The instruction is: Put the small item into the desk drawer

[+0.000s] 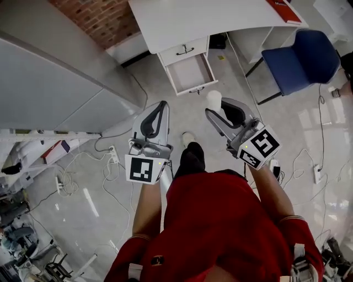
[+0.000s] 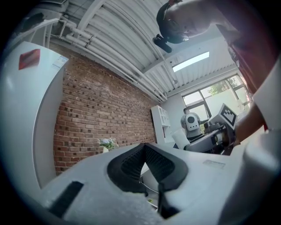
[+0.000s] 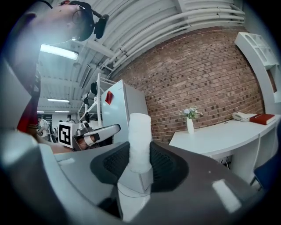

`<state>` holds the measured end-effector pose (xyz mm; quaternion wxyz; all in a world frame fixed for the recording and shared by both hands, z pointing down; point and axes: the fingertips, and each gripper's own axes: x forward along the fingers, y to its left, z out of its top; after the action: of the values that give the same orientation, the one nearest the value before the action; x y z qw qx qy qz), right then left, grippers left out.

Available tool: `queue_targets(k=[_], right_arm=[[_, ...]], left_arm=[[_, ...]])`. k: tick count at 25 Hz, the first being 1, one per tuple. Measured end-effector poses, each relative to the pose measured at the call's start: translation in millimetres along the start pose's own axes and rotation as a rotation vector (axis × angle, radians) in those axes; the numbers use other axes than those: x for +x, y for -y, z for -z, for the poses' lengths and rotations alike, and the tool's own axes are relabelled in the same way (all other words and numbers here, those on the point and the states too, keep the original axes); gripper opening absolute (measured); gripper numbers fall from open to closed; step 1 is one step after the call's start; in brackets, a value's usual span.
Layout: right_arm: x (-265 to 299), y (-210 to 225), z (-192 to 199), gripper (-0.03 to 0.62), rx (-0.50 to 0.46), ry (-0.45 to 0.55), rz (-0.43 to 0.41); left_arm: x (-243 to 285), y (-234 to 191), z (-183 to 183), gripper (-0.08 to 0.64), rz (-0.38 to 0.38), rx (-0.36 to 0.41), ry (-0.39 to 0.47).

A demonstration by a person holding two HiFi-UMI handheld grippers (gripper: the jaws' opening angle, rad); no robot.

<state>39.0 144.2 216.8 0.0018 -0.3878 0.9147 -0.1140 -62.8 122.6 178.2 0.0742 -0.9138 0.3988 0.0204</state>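
A white cylindrical item [image 1: 214, 101] stands upright between the fingers of my right gripper [image 1: 218, 112], which is shut on it. In the right gripper view the item [image 3: 139, 139] fills the gap between the dark pads [image 3: 163, 163]. My left gripper [image 1: 161, 109] is held beside it, its pads [image 2: 131, 165] meeting at the tips with nothing between them. The white desk [image 1: 182, 19] stands ahead. Its drawer [image 1: 190, 71] is pulled out, and the inside looks bare. Both grippers hang above the floor, short of the drawer.
A blue chair [image 1: 300, 59] stands right of the drawer. A red book [image 1: 287, 10] lies on the desk, and a vase with flowers [image 3: 189, 121] stands on it. A grey cabinet [image 1: 49, 82] is at the left. Cables and a power strip [image 1: 114, 155] lie on the floor.
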Motion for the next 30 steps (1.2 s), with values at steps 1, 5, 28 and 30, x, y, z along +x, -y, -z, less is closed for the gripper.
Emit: queue_targets(k=[1, 5, 28, 30], right_arm=[[13, 9, 0, 0.149, -0.001, -0.010, 0.001], [62, 47, 7, 0.149, 0.009, -0.051, 0.015], [209, 180, 102, 0.149, -0.080, -0.308, -0.054], [222, 190, 115, 0.149, -0.083, -0.332, -0.075]], left_arm=[[10, -12, 5, 0.006, -0.002, -0.009, -0.008], [46, -58, 28, 0.006, 0.008, -0.033, -0.039], [153, -138, 154, 0.006, -0.070, -0.100, -0.150], [160, -145, 171, 0.006, -0.091, -0.098, -0.177]])
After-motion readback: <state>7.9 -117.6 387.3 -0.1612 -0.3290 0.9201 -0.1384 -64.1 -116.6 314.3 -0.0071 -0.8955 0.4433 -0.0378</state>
